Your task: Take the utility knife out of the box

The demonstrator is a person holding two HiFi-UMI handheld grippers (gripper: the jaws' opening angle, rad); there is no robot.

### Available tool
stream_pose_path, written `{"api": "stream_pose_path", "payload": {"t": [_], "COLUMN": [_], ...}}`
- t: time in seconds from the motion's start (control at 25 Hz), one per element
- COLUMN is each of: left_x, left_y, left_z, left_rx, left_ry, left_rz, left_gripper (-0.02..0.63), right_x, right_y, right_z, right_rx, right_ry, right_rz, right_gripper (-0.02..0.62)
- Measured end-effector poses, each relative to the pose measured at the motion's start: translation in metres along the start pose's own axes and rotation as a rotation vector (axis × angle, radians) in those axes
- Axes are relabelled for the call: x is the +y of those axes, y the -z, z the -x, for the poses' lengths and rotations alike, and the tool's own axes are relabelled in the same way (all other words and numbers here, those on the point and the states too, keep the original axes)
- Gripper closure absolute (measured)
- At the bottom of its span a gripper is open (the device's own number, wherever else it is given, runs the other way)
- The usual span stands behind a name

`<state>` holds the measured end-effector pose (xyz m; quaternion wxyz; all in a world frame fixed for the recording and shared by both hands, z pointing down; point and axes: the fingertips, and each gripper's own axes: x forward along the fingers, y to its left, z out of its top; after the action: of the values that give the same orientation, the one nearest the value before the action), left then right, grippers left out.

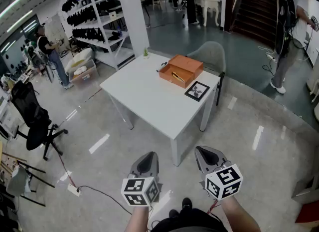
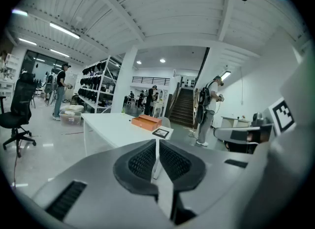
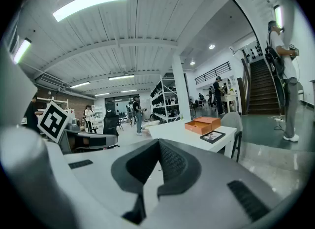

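An open orange box (image 1: 181, 70) lies at the far end of a white table (image 1: 149, 101). In it a slim yellowish thing (image 1: 178, 77) shows, likely the utility knife. My left gripper (image 1: 145, 162) and right gripper (image 1: 208, 155) hang side by side well short of the table's near corner, both shut with nothing between the pads. The left gripper view has its shut jaw tips (image 2: 157, 143) below the distant box (image 2: 146, 121). From the right gripper (image 3: 158, 144), the box (image 3: 205, 124) stands far off to the right.
A black framed picture (image 1: 197, 91) lies beside the box. A grey chair (image 1: 210, 55) stands behind the table, a black office chair (image 1: 31, 121) at the left. Shelving (image 1: 94, 16), stairs (image 1: 259, 6), several people, and a power strip (image 1: 74, 190) with cable surround the area.
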<state>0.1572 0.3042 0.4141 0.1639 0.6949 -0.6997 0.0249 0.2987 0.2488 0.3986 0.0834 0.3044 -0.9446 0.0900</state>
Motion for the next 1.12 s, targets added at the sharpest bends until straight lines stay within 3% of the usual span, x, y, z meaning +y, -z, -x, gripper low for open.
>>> {"api": "stream_pose_path", "payload": {"t": [0.6, 1.12], "left_x": [0.014, 0.033], "left_y": [0.001, 0.007], "left_z": [-0.009, -0.015], "left_rx": [0.008, 0.01], "left_ry": [-0.06, -0.122], "left_rz": [0.016, 0.049], "left_gripper": [0.578, 0.562], "right_x": [-0.004, -0.008], "right_y": [-0.001, 0.018], "right_z": [-0.024, -0.052], "right_rx": [-0.012, 0.057], "right_ry": [-0.099, -0.171], "right_rz": [-0.036, -0.075], "right_gripper": [0.592, 0.458]}}
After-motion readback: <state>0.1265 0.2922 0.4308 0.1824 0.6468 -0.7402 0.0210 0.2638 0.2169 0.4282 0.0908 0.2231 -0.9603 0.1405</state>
